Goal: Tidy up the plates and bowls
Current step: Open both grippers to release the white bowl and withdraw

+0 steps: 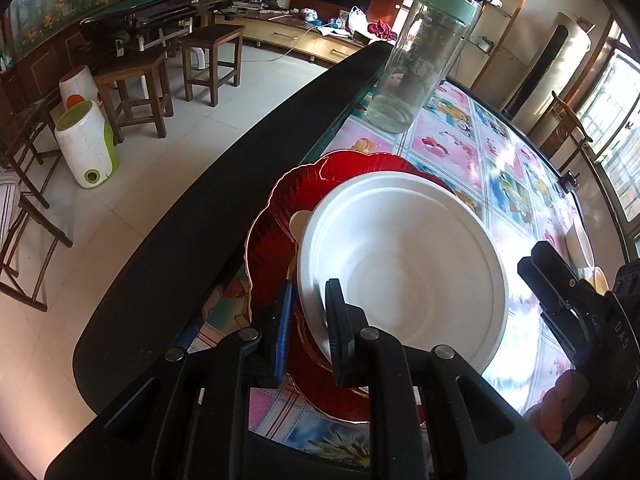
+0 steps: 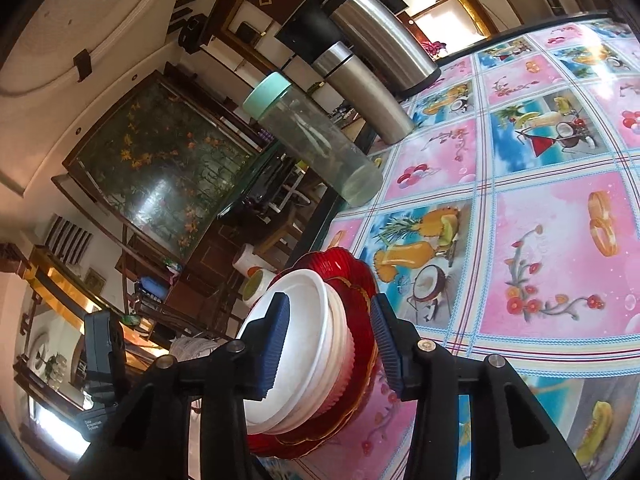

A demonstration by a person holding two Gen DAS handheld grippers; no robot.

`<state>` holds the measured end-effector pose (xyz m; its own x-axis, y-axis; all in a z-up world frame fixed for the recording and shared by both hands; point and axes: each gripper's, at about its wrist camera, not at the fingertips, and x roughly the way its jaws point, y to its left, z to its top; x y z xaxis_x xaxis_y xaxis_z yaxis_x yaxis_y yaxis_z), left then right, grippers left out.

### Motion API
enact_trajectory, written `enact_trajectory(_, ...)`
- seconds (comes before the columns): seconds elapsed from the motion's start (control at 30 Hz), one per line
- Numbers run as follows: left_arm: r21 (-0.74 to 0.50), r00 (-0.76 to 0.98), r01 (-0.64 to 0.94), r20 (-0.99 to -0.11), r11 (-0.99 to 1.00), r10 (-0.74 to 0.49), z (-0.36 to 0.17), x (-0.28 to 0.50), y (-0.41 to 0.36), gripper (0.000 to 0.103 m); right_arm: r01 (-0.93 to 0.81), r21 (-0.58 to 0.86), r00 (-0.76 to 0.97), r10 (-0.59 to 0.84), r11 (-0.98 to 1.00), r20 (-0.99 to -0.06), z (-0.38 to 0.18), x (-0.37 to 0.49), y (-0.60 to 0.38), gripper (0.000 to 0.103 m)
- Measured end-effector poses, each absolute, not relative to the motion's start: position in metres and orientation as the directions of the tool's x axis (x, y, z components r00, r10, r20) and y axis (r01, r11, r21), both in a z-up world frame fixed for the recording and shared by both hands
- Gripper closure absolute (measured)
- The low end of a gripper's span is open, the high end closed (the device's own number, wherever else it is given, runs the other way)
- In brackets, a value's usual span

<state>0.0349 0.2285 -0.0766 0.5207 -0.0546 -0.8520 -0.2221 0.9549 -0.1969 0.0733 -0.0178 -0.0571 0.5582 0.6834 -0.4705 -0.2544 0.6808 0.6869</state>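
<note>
**Q:** Left wrist view: why is the white bowl (image 1: 400,264) held as it is?

**A:** The left tool (image 1: 308,320) is clamped on the near rim of the white bowl, one blue pad outside the wall and the black finger (image 1: 338,320) inside. The grip looks meant to steady or seat the bowl, which sits on the red plates (image 1: 288,216) near the dark edge of the bench (image 1: 500,148). The bowl is plain matte white, with a broad flat rim and a deep round well, empty. The red plates are glossy, ribbed and scalloped, and one shows a gold line at its edge. A clear bottle (image 1: 420,60) with a pale green lid stands behind the stack. The right tool (image 1: 560,292) appears at the right margin.

**Q:** Right wrist view: what does the other tool do?

**A:** The right tool (image 2: 328,344) has its jaws apart, and the stack lies between the blue pads (image 2: 276,344). Whether a pad touches the rim I cannot tell. Here the white bowl (image 2: 296,340) proves to be several nested bowls, seen from the side, on the red plates (image 2: 360,280). Judged from this, stacking is nearly done. The clear bottle (image 2: 316,136) and two steel flasks (image 2: 368,80) stand beyond on the patterned bench (image 2: 540,240).
</note>
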Motion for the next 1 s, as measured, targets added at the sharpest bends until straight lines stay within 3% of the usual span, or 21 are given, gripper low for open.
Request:
enact_trajectory(0.23, -0.109, 0.550, -0.229, -0.835, 0.967, 0.036, -0.068, 0.022, 0.221, 0.079, -0.194, 0.698, 0.555, 0.664, 0.689, -0.501, -0.066, 0.079, -0.033, 0.056)
enact_trajectory(0.33, -0.010, 0.594, -0.247, -0.791, 0.969, 0.144, -0.055, 0.011, 0.217, 0.069, -0.178, 0.705, 0.547, 0.664, 0.687, -0.510, -0.069, 0.081, -0.036, 0.056)
enact_trajectory(0.4, 0.026, 0.628, -0.254, -0.756, 0.967, 0.185, -0.046, 0.005, 0.214, 0.052, -0.173, 0.707, 0.542, 0.666, 0.686, -0.513, -0.070, 0.081, -0.035, 0.056)
enact_trajectory(0.53, 0.123, 0.682, -0.276, -0.674, 0.953, 0.284, -0.031, -0.007, 0.205, 0.045, -0.174, 0.705, 0.547, 0.663, 0.688, -0.511, -0.070, 0.079, -0.037, 0.056)
enact_trajectory(0.87, 0.130, 0.719, -0.167, -0.662, 0.977, 0.211, -0.024, -0.015, 0.171, 0.042, -0.171, 0.690, 0.584, 0.636, 0.704, -0.504, -0.064, 0.070, -0.053, 0.052)
enact_trajectory(1.0, 0.140, 0.731, -0.114, -0.659, 0.984, 0.179, -0.023, -0.019, 0.147, 0.034, -0.165, 0.680, 0.609, 0.616, 0.714, -0.500, -0.062, 0.063, -0.071, 0.051)
